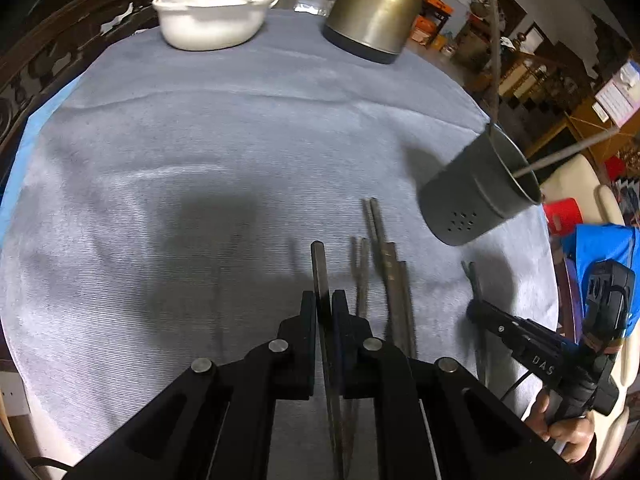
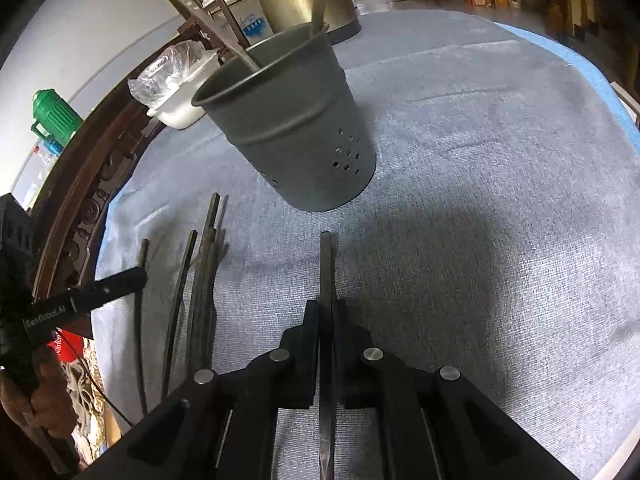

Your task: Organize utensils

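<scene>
Your left gripper (image 1: pixel 324 304) pinches one chopstick (image 1: pixel 319 268). Your right gripper (image 2: pixel 329 314) clamps another chopstick (image 2: pixel 326 264), the holder (image 2: pixel 296 136) at 12 o'clock.

One holder (image 2: pixel 296 128), one kettle (image 1: pixel 374 8), one bowl (image 1: pixel 212 20).

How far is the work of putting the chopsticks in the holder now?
Done: two chopsticks already stand in the grey perforated holder. In hand: the left gripper is shut on one chopstick, and the right gripper on another chopstick, both short of the holder. Left: several loose chopsticks on the grey tablecloth.
</scene>
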`<action>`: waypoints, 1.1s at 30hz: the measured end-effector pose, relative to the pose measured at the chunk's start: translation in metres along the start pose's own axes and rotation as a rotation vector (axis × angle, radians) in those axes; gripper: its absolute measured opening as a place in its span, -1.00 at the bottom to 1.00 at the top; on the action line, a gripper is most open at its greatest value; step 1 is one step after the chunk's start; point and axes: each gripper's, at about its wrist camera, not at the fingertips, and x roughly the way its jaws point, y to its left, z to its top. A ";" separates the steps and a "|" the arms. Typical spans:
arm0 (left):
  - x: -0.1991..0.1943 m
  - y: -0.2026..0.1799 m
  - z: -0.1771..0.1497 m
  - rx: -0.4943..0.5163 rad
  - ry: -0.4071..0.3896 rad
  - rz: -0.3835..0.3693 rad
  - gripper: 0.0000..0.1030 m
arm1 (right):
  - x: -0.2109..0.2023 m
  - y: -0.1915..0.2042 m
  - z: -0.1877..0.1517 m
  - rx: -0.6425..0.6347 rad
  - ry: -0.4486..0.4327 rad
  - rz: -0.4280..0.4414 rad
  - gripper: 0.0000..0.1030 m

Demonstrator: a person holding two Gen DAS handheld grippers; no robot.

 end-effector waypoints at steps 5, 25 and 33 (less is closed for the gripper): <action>0.006 0.007 -0.001 -0.015 0.030 0.012 -0.84 | 0.009 0.012 0.015 -0.043 0.066 -0.054 -0.80; 0.019 0.015 -0.003 -0.006 0.047 0.073 -0.86 | 0.007 0.040 0.021 -0.153 0.022 -0.030 -0.87; -0.049 0.004 0.004 -0.003 -0.228 0.031 -0.88 | -0.046 0.066 0.026 -0.277 -0.252 0.071 -0.87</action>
